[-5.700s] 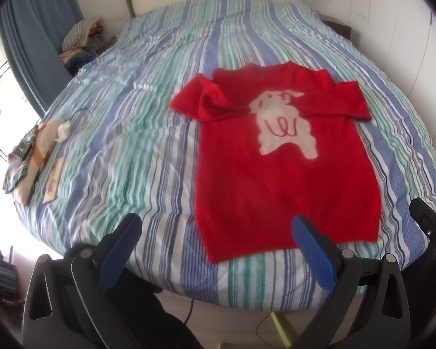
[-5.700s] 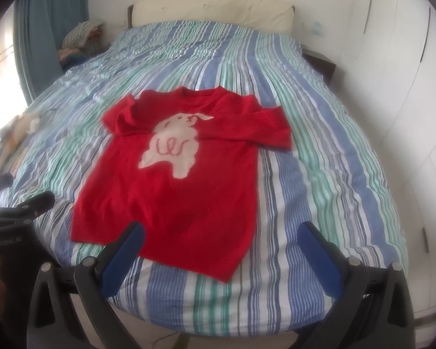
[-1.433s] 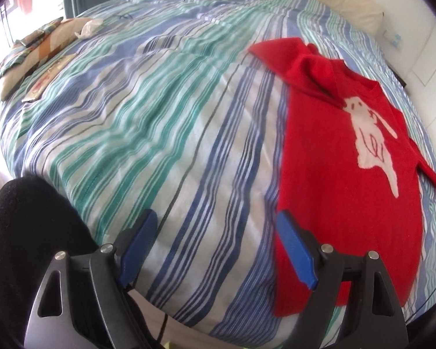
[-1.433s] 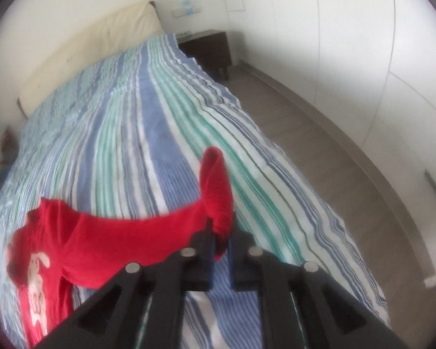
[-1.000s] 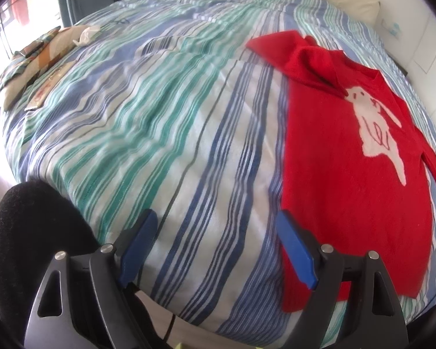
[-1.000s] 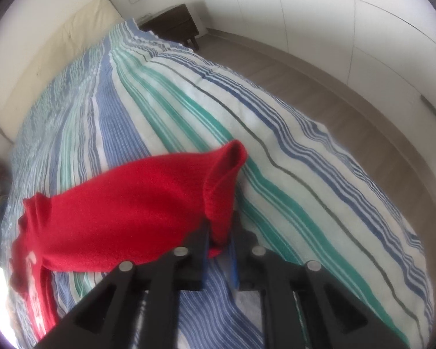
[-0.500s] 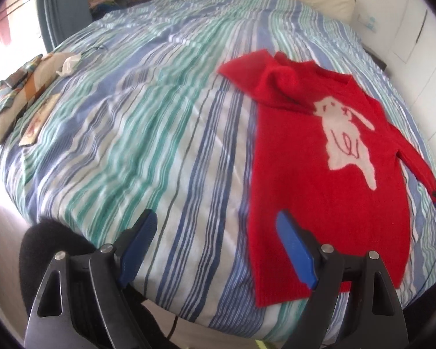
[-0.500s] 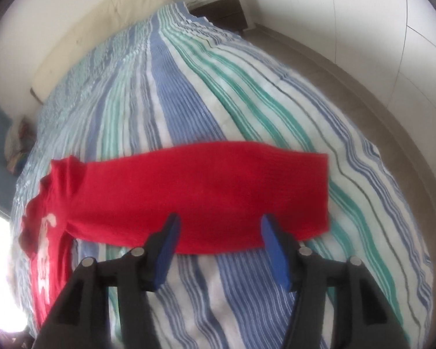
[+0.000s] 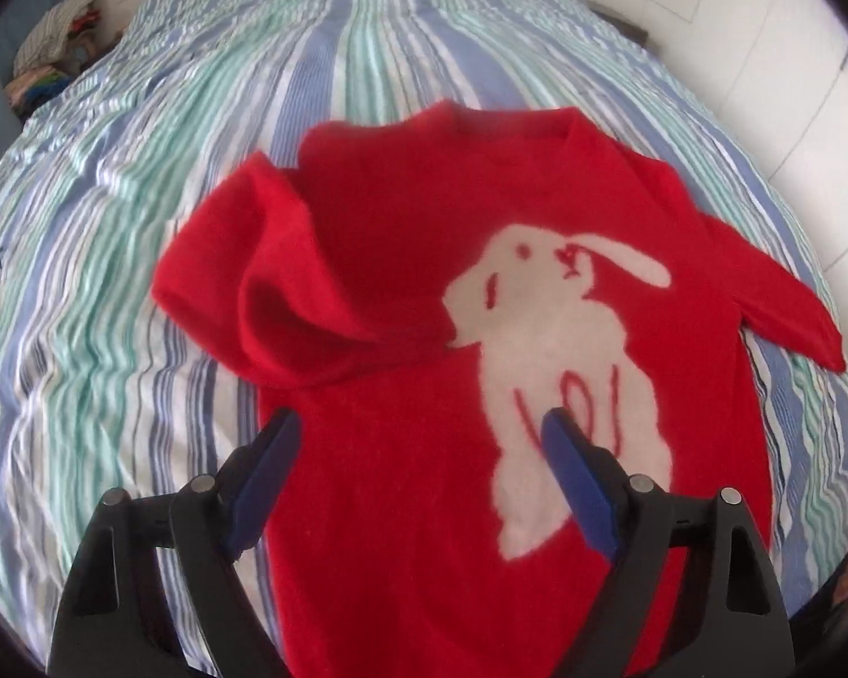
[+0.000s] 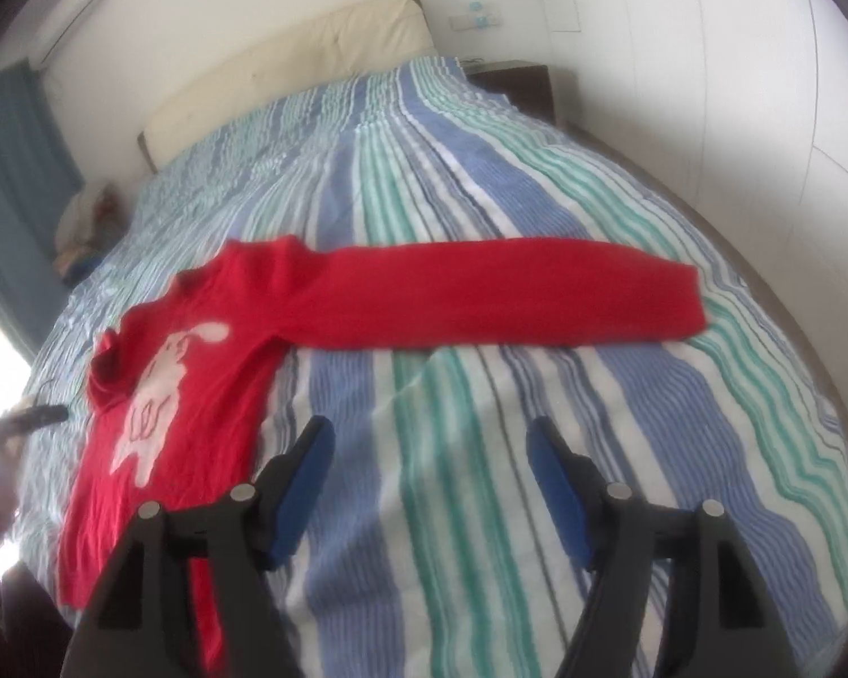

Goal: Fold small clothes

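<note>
While left gripper (image 9: 418,446) gapes empty, right gripper (image 10: 429,452) opening over bedspread (image 10: 480,181), sweater (image 10: 209,305) flat, headboard (image 10: 288,68) beyond.

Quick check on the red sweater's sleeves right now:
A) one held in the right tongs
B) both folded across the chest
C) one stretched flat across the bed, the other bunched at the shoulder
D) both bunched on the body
C: the right wrist view shows one sleeve of the red sweater laid straight over the striped bedspread, and the left wrist view shows the other sleeve crumpled near the shoulder.
</note>
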`<state>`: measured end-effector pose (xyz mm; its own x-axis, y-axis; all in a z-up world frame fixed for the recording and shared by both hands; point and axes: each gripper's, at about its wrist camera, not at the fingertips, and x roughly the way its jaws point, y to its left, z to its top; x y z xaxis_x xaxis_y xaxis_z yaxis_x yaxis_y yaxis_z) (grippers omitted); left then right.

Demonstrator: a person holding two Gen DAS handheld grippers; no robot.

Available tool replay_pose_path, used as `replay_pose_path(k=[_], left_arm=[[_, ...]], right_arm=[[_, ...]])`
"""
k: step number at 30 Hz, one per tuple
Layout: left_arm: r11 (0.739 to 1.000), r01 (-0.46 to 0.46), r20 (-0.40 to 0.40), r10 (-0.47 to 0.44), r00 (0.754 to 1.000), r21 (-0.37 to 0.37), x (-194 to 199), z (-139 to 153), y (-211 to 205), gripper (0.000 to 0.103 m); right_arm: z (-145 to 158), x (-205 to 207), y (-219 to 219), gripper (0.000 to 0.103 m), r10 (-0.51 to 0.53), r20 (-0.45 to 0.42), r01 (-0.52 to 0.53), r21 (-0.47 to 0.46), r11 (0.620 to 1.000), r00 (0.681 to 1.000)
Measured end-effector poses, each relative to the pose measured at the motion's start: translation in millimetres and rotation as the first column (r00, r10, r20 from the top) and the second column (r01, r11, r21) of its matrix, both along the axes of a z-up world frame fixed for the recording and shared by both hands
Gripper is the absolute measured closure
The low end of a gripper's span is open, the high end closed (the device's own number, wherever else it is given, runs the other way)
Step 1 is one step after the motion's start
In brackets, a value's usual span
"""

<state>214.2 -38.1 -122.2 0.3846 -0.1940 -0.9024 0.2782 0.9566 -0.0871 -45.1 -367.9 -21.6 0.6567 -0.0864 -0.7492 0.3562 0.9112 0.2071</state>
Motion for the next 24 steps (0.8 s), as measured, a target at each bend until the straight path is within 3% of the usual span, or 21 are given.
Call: replay_pose_path(k=[5,6,7,8,11,15,17,20,24], left_arm=[[0.976,-0.204,-0.043,0.201,0.979,-0.078,45,-29,5,0.016],[0.969,-0.23,-0.046,0.226,0.973,-0.096,49,-33,8,0.031],[0.962,-0.251,-0.058,0.245,0.968,-0.11,53,-37,12,0.078],[0.954,-0.276,-0.091,0.267,0.959,-0.114,56,-40,20,0.101],[0.921,-0.333,-0.09,0.321,0.943,-0.205,50,-22,64,0.101],[0.933,-0.319,-0.006,0.322,0.947,-0.165,46,26,139,0.101],[0.928,-0.354,0.009,0.357,0.934,-0.115,55,42,182,0.101],[0.895,-0.446,0.004,0.446,0.895,-0.017,78,43,243,0.101],[0.839,-0.542,-0.114,0.545,0.831,0.052,102,9,301,0.101]], right_arm=[[-20,-3,58,0.033,0.102,0.012,-0.101,-0.019,0.995,0.995],[-24,-1,66,0.033,0.121,-0.004,-0.121,-0.025,0.992,0.993],[-28,1,72,0.033,0.141,-0.019,-0.141,-0.037,0.989,0.99],[-29,3,77,0.033,0.161,-0.026,-0.162,-0.052,0.985,0.987],[-31,3,83,0.033,0.191,-0.025,-0.193,-0.093,0.977,0.981],[-35,3,81,0.033,0.188,-0.042,-0.191,-0.094,0.977,0.981],[-36,3,80,0.033,0.186,-0.043,-0.189,-0.085,0.978,0.982],[-39,6,80,0.033,0.187,-0.045,-0.19,-0.079,0.979,0.981],[-46,12,85,0.033,0.201,-0.073,-0.207,-0.08,0.975,0.977]])
